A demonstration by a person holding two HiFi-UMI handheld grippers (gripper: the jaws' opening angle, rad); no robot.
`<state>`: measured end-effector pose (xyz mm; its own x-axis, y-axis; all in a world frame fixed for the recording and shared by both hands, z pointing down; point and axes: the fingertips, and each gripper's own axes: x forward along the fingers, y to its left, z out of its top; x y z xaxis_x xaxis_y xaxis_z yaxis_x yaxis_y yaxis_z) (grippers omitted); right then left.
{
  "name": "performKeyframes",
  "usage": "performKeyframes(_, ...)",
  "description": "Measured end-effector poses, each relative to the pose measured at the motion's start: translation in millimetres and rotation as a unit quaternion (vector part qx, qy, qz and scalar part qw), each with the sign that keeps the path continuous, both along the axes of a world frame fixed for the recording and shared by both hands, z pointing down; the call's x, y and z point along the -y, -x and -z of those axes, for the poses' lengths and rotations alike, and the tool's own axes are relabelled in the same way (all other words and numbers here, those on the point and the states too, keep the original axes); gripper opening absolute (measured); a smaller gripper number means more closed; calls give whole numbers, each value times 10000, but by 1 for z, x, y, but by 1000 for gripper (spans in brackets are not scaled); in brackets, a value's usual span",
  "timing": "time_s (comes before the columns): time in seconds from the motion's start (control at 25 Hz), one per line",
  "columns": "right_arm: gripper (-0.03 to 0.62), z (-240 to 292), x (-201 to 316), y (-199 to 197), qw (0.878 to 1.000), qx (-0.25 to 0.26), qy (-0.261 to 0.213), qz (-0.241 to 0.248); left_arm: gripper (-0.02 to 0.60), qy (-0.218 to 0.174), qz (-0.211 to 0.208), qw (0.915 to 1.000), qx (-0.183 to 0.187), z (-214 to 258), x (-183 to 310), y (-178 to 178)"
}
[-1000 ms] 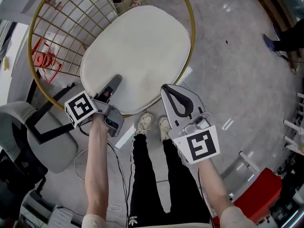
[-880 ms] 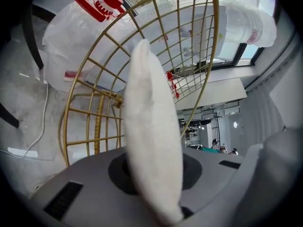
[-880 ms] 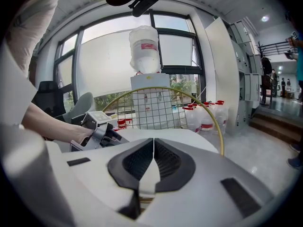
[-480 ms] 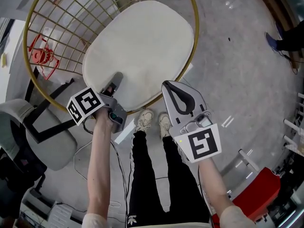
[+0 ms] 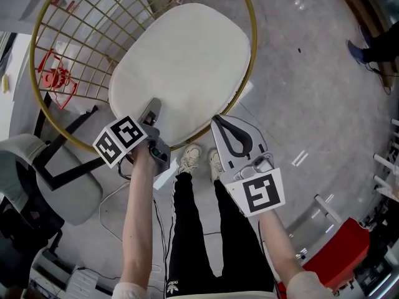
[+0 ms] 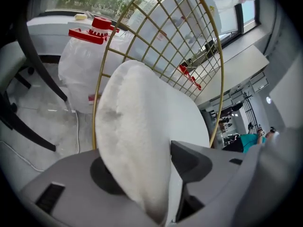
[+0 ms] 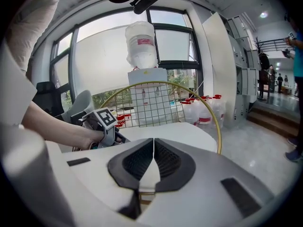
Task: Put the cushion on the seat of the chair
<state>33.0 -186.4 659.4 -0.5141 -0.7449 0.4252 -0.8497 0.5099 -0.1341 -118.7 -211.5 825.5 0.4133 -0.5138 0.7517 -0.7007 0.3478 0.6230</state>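
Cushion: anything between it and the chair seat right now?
Nothing visible. The cushion lies flat inside the gold ring of the chair. Its near edge sits between the jaws of the left gripper, which have just been opening.

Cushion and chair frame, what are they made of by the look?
Cushion: off-white fabric, matte and slightly fuzzy, likely over foam; its surface shows a soft dent. Chair frame: thin metal rod with a wire grid back, glossy gold finish, probably painted or plated; which of the two can't be told.
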Motion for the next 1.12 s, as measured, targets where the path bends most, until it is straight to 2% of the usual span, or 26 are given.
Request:
performKeyframes(0.28, 18, 2, 1, -13, 9999, -23, 19, -141, 302, 64, 47, 9971, 752, 5, -3, 11)
performKeyframes(0.48, 18, 1, -3, -25, 9997, -111, 33, -236, 307, 371, 130, 9913, 1254, 2, -6, 16)
performKeyframes(0.6, 18, -3, -8, -28, 9995, -208, 35, -217, 310, 460, 214, 9880, 1457, 2, -8, 16)
performKeyframes(0.8, 18, -1, -13, -18, 9999, -59, 72, -128, 366, 490, 425, 9830, 1718, 5, -9, 20)
performKeyframes(1.04, 18, 2, -14, -16, 9999, -20, 45, -104, 408, 670, 472, 9713, 2232, 6, -12, 27)
performKeyframes(1.08, 18, 3, -14, -17, 9999, -15, 44, -113, 419, 747, 513, 9666, 2399, 7, -14, 31)
performKeyframes(1.12, 18, 3, -14, -17, 9999, -14, 49, -123, 437, 865, 578, 9569, 2712, 9, -17, 40)
